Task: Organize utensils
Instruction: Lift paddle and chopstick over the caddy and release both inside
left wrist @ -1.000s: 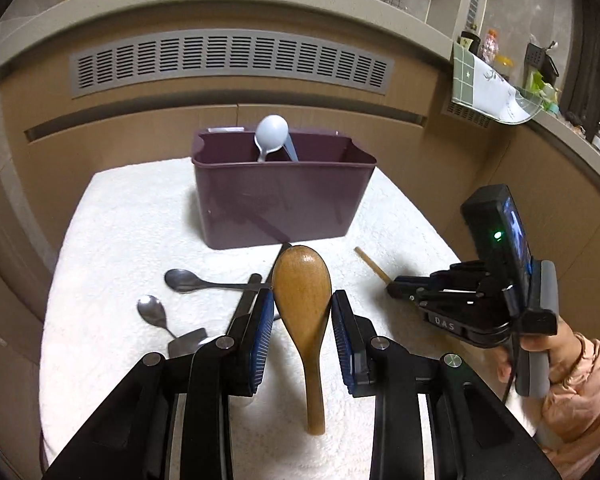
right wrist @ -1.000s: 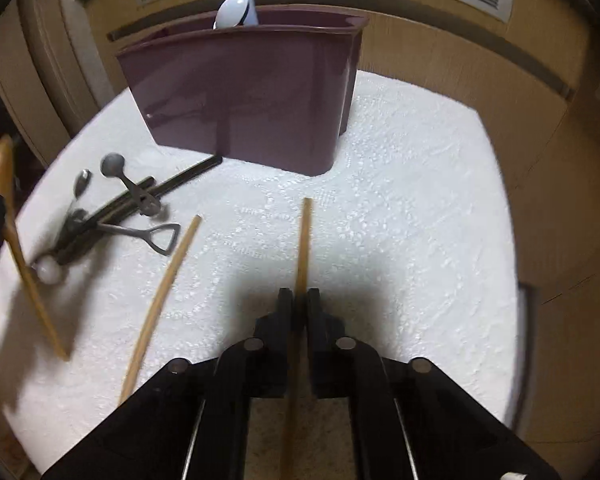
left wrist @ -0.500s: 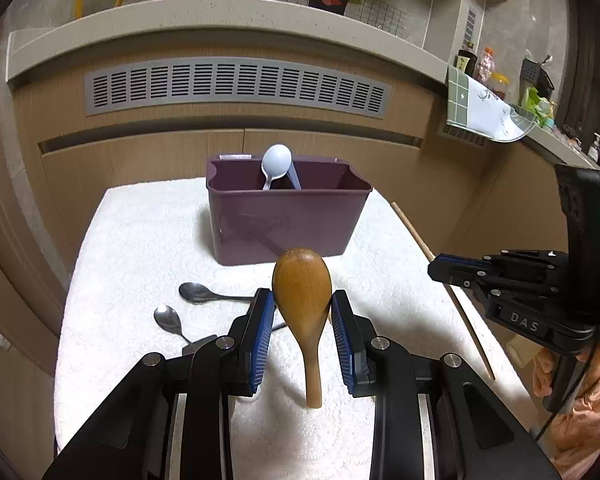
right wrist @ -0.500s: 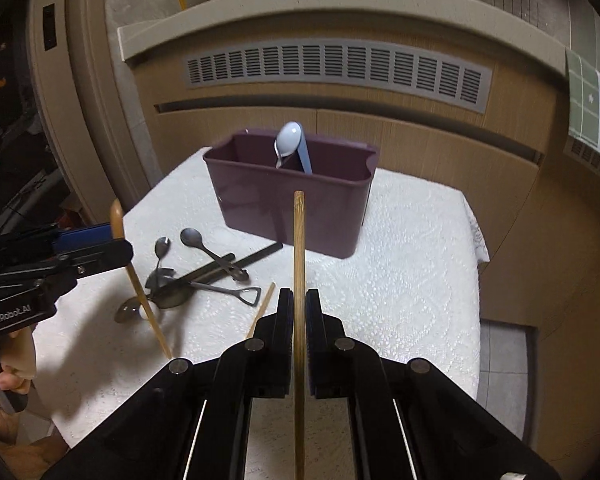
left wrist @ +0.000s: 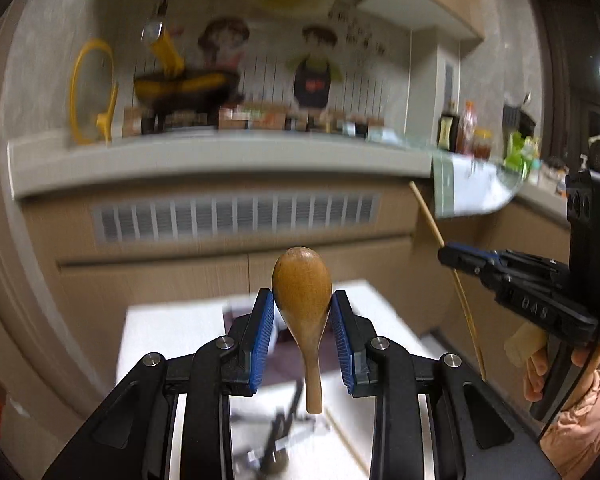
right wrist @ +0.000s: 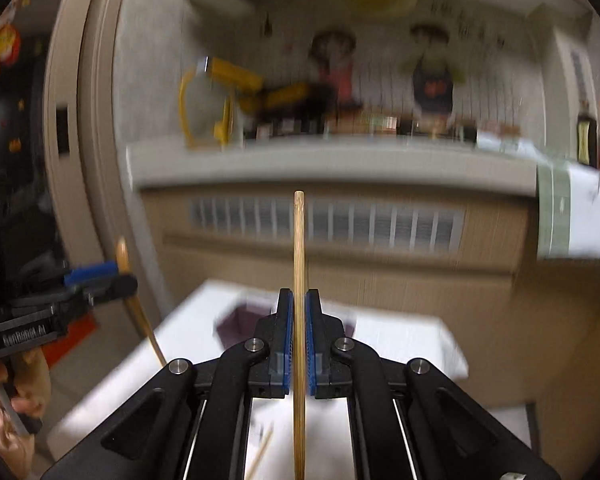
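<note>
My left gripper (left wrist: 302, 308) is shut on a wooden spoon (left wrist: 302, 296), bowl up and handle hanging down, high above the table. My right gripper (right wrist: 299, 312) is shut on a wooden chopstick (right wrist: 299, 248) that stands upright. The left wrist view shows the right gripper (left wrist: 446, 254) and its chopstick (left wrist: 434, 228) at the right. The right wrist view shows the left gripper (right wrist: 120, 280) with the wooden spoon (right wrist: 122, 254) at the left. The purple bin (right wrist: 240, 320) sits low on the white table (right wrist: 400, 336), mostly hidden behind the fingers.
Metal utensils (left wrist: 278, 436) and a second chopstick (right wrist: 262, 450) lie blurred on the white table (left wrist: 160, 328) below. A wooden counter front with a vent grille (left wrist: 236, 216) stands behind. A hand (left wrist: 540, 368) holds the right gripper's handle.
Both grippers have risen well above the table with the spoon and chopstick held. The views have tilted up, so the bin and table sank low and the wall shelf came into view.
</note>
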`<state>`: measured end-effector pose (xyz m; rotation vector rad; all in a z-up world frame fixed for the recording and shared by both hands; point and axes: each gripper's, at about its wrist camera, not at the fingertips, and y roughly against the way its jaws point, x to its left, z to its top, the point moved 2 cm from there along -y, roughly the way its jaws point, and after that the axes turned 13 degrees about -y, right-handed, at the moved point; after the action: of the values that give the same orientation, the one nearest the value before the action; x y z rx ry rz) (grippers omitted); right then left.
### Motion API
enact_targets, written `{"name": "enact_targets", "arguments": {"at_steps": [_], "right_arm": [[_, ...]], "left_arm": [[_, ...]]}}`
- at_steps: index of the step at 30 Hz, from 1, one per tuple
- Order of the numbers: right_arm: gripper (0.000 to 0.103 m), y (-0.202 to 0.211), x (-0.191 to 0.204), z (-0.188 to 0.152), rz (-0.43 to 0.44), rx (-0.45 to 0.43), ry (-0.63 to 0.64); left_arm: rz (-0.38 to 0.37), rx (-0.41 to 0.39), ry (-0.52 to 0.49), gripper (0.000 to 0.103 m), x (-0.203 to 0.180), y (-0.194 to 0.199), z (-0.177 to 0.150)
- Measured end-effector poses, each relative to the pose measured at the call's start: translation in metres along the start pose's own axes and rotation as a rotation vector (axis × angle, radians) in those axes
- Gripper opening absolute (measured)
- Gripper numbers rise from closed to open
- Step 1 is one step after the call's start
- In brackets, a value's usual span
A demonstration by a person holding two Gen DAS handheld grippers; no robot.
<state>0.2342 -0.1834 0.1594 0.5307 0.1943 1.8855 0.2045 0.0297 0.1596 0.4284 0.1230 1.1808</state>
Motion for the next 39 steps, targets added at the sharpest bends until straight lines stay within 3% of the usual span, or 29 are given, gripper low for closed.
{"name": "enact_targets", "arguments": {"at_steps": [3,6,11,17,21,28,34,36,39], "right_arm": [[0.005,-0.012,0.001,0.033,0.038,-0.077,-0.031],[0.005,-0.040,0.002,0.044,0.049,-0.102,-0.036],[0.005,-0.097,0.003,0.039,0.035,-0.095,-0.038],[0.005,-0.146,-0.011,0.013,-0.015,-0.020,-0.036],[0.005,-0.153,-0.021,0.005,-0.029,0.011,-0.045],[0.005,-0.127,-0.016,0.029,-0.002,-0.037,0.003],[0.005,-0.145,-0.017,-0.004,-0.014,0.109,0.020],[0.006,-0.161,-0.021,-0.023,-0.023,0.192,0.011],[0.013,-0.185,-0.028,-0.050,-0.045,0.307,0.012]], "left_arm": [[0.027,-0.044,-0.001,0.031,0.013,-0.013,0.019],[0.030,-0.059,0.028,0.031,0.030,-0.035,0.024],[0.009,-0.011,0.082,0.031,0.060,-0.087,0.015],[0.007,0.027,0.091,0.031,0.072,-0.134,-0.008],[-0.026,0.045,0.117,0.031,0.074,-0.154,-0.022],[-0.028,0.006,0.117,0.031,0.078,-0.152,-0.010],[-0.063,0.105,0.136,0.031,0.075,-0.178,-0.039],[-0.088,0.146,0.160,0.032,0.074,-0.190,-0.054],[-0.100,0.188,0.174,0.032,0.073,-0.199,-0.069]]}}
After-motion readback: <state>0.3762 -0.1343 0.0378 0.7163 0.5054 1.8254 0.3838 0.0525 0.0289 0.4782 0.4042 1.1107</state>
